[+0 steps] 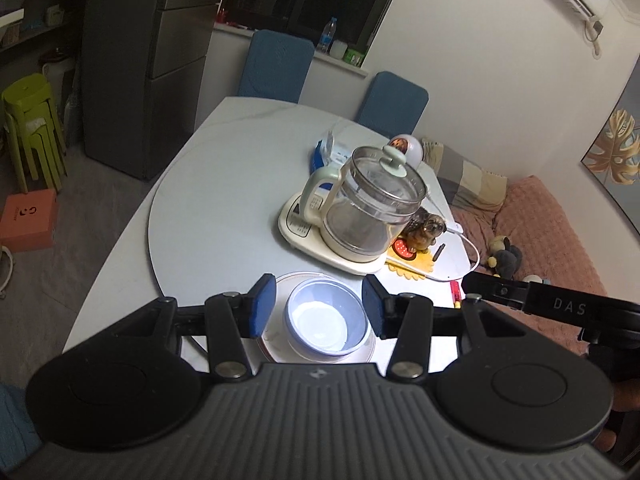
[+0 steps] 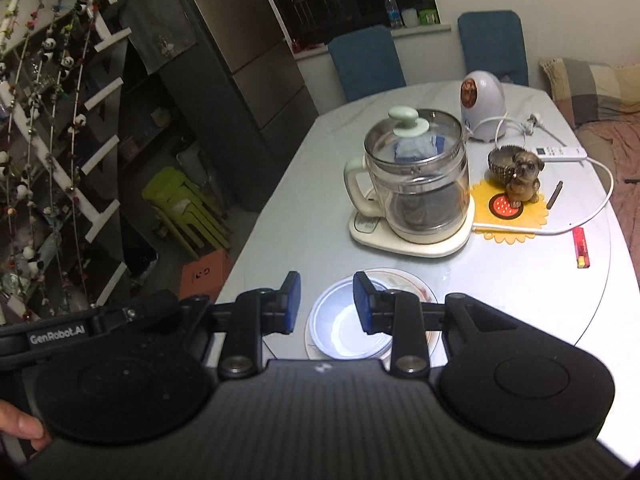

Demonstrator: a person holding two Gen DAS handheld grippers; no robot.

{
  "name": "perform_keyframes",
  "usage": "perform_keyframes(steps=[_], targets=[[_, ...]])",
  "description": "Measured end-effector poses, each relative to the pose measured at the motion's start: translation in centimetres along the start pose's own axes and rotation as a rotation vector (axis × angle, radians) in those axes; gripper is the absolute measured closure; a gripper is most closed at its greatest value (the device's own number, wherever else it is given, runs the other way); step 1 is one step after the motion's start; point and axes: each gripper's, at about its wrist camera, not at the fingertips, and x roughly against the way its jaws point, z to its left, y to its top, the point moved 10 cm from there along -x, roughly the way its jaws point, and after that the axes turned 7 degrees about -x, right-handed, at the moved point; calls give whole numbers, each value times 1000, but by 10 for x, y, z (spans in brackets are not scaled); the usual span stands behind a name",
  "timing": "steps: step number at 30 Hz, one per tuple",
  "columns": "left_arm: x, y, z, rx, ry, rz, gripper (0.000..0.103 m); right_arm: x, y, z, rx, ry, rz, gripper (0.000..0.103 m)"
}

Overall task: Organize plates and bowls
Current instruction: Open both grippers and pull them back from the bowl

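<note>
A pale blue bowl (image 1: pixel 326 320) sits in a white plate (image 1: pixel 280 346) with a thin red rim near the table's front edge. It also shows in the right wrist view as the bowl (image 2: pixel 340 332) on the plate (image 2: pixel 416 286). My left gripper (image 1: pixel 319 304) is open, its blue pads either side of the bowl, above it. My right gripper (image 2: pixel 326 304) is open and empty, hovering above the bowl's left rim. Neither touches the dishes.
A glass kettle (image 2: pixel 418 184) on a cream base stands behind the dishes. A dog figurine (image 2: pixel 520 178) on a yellow mat, a white appliance (image 2: pixel 482 106), a cable, a remote and a red lighter (image 2: pixel 581 253) lie to the right. Blue chairs stand beyond the table.
</note>
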Motion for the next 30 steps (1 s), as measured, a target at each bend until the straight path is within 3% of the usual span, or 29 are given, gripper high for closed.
perform_keyframes(steps=[5,7,9,11,20,30], targets=[[35,-3,2,-18,-3,-35,36,25,-6,8,8,-19,-52,67],[46,-6,4,-37,10,-46,26,33,-9,9,11,-26,-72,51],[56,-9,7,-53,28,-57,17,40,-13,11,20,-41,-95,26],[66,-12,12,-63,45,-67,12,48,-15,11,37,-63,-123,18],[102,-36,16,-130,81,-84,6,64,-46,14,72,-98,-142,18],[110,-68,18,-168,104,-92,5,73,-85,15,75,-124,-140,18]])
